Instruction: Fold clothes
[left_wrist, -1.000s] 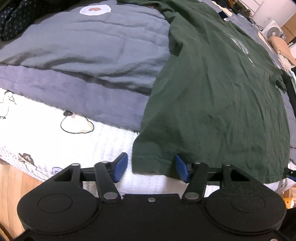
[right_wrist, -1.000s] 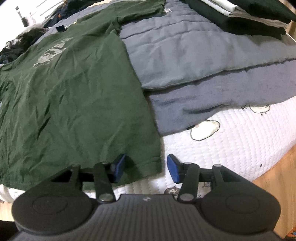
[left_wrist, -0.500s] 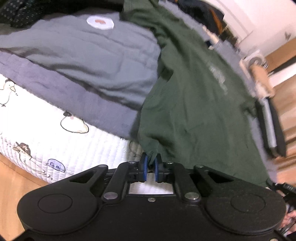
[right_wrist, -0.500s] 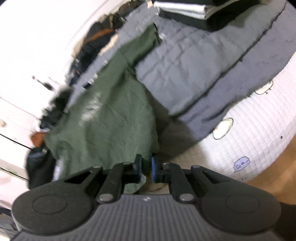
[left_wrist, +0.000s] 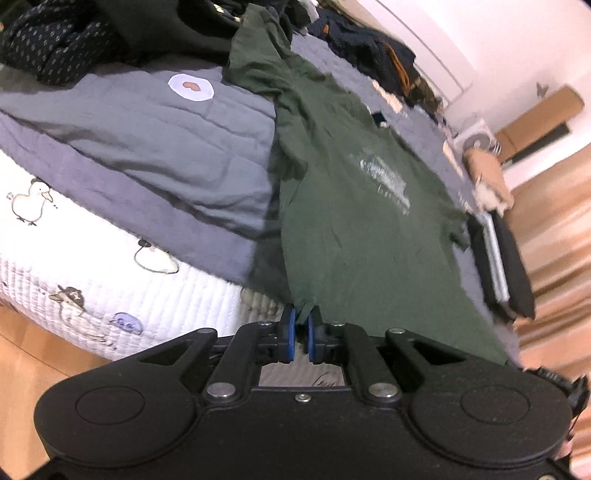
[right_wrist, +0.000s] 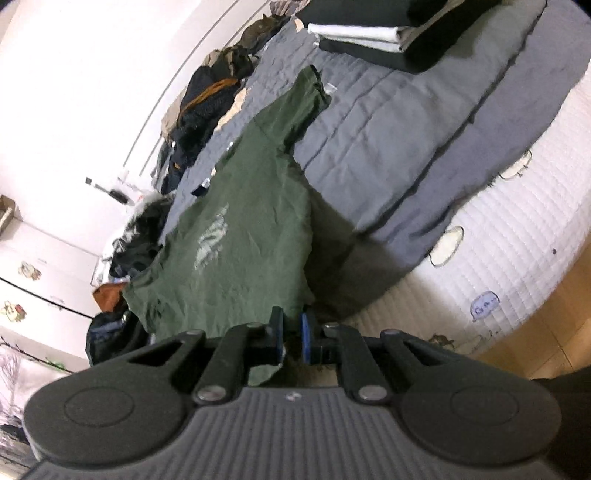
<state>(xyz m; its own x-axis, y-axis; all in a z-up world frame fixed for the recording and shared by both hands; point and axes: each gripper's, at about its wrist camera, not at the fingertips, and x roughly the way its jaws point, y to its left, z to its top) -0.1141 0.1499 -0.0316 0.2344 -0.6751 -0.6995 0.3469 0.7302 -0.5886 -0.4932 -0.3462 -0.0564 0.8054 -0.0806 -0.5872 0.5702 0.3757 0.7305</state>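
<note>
Green T-shirt (left_wrist: 354, 221) lies flat on the grey quilt (left_wrist: 155, 147) of the bed, its long axis running from you toward 12 o'clock. Your left gripper (left_wrist: 302, 334) pinches one hem corner, your right gripper (right_wrist: 291, 338) pinches the other. Collar lies far ahead, equally near both hands.

left gripper (left_wrist: 301, 332): bottom centre of frame, angled downward, blue pads pinched on shirt (left_wrist: 351, 206) hem
right gripper (right_wrist: 291, 332): bottom centre, tilted, pads clamped on shirt corner
</note>
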